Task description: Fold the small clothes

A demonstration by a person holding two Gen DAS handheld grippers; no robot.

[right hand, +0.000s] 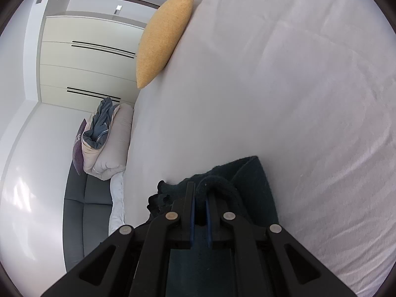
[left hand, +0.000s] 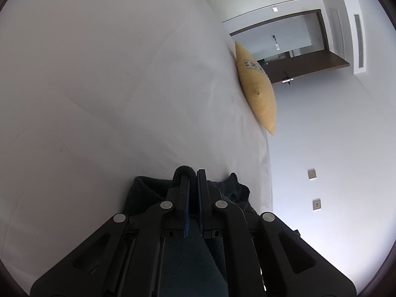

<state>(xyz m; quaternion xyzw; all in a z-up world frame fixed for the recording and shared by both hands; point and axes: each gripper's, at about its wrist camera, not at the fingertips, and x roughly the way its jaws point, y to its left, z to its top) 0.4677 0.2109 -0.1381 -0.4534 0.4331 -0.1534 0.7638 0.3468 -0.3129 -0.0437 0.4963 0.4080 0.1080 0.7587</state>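
Mid-fold. Left tongs (left hand: 193, 177) and right tongs (right hand: 200, 189) each clamped on an edge of the dark knit garment (right hand: 257, 188), low centre of both views, over the white bed (right hand: 284, 86). Next: lay the held edge down squarely, then release.

Left gripper (left hand: 193, 173) pinches dark garment (left hand: 146, 193) over bed (left hand: 99, 86).

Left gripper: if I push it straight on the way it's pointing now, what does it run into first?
The left gripper is already shut on the dark garment. Straight ahead lies only the white bedsheet, so it would probably press into that first. The yellow cushion sits off to one side; depth is hard to judge.
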